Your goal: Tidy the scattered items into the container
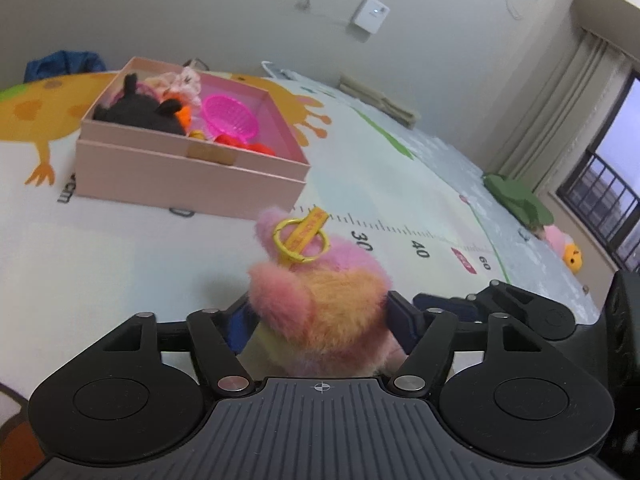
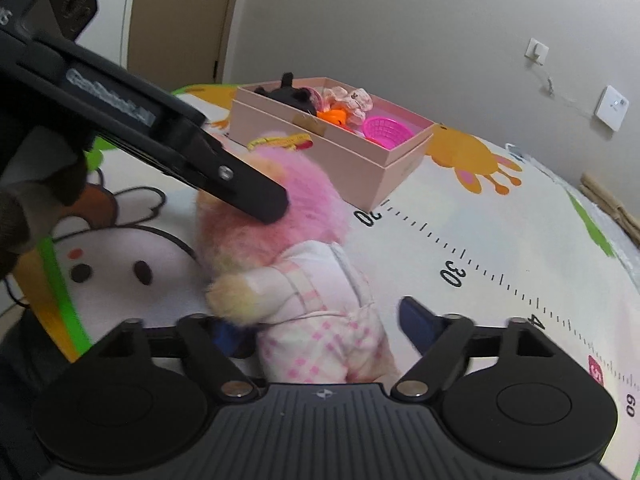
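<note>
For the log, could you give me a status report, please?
Left gripper shut on fluffy pink-orange plush doll. Right gripper open around its legs. Pink cardboard box ahead, unobstructed.

I am operating in a domestic room, most likely a child's play area. The floor is covered by a cartoon-printed play mat bearing a printed measuring scale. At 11 o'clock in the left wrist view stands a pink box of toys. Further toys lie at 3 o'clock. Curtains and a railed window occupy 2 o'clock. The plain wall carries a socket and a white wall unit.
</note>
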Available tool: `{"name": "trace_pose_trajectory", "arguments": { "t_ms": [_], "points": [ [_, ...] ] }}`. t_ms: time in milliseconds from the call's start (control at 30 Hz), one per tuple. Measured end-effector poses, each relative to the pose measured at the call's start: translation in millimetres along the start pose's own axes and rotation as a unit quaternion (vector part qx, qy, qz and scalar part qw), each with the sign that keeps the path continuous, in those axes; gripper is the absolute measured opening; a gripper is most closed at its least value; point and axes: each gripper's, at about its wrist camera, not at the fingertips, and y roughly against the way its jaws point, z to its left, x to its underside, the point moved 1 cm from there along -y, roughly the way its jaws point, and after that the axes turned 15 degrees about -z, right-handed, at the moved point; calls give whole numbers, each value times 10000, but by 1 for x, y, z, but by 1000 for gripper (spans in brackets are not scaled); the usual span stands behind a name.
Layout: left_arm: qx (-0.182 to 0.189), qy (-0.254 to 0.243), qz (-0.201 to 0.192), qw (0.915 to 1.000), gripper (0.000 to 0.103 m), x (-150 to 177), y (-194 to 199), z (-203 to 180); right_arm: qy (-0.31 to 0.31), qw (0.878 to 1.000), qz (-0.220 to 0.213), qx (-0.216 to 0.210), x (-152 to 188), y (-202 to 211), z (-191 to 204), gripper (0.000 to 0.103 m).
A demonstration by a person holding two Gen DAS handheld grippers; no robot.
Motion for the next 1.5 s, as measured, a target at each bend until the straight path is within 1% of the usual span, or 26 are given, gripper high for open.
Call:
{"name": "trace_pose_trajectory", "arguments": {
  "t_ms": [100, 133, 267, 300, 333, 433, 500, 600, 700, 867, 933, 1000, 1133, 1233, 1300, 1400, 1500],
  "points": [
    [5, 7, -4, 10000, 78, 1, -3, 1, -33, 9999, 149, 29, 7, -9, -2, 85],
    [10, 3, -3, 10000, 78, 1, -4, 2, -111, 9998, 129, 43, 9, -9, -4, 88],
    [43, -25, 19, 10000, 78, 2, -7, 0, -614, 9980, 126, -65, 16, -5, -18, 89],
    [45, -37, 30, 10000, 78, 3, -7, 0, -767, 9969, 123, -122, 19, -4, -22, 87],
    [44, -45, 40, 10000, 78, 4, -8, 0, -900, 9957, 127, -186, 21, -4, -25, 80],
    [35, -56, 54, 10000, 78, 4, -8, 0, -1323, 9906, 104, -342, 26, 0, -34, 79],
    [25, -58, 56, 10000, 78, 4, -8, 0, -1441, 9888, 73, -385, 27, 0, -37, 79],
    [7, -98, 77, 9999, 78, 4, -10, -1, -1273, 9913, 21, -326, 26, -1, -32, 80],
    [11, -129, 127, 9998, 78, 5, -14, -4, -1107, 9934, -28, -300, 27, -3, -26, 82],
    [-2, -174, 172, 9997, 77, 5, -17, -7, -1155, 9925, -58, -393, 25, -12, -26, 82],
    [11, -204, 178, 9996, 76, 5, -16, -8, -1093, 9932, -74, -401, 23, -12, -24, 75],
    [19, -225, 173, 9996, 74, 4, -15, -8, -987, 9943, -66, -385, 21, -10, -22, 73],
    [84, -253, 153, 9995, 73, 4, -12, -10, -928, 9948, -29, -412, 19, -6, -19, 71],
    [141, -249, 64, 9996, 72, 0, -7, -11, -958, 9942, -21, -496, 12, -3, -18, 68],
    [181, -244, -31, 9995, 72, -6, -1, -11, -893, 9942, -67, -596, 4, 1, -15, 66],
    [221, -294, -159, 9992, 72, -16, 8, -9, -691, 9952, -175, -666, -11, 4, -10, 66],
    [329, -241, -263, 9988, 71, -30, 13, -4, -696, 9941, -282, -776, -23, 4, -11, 66]
  ]
}}
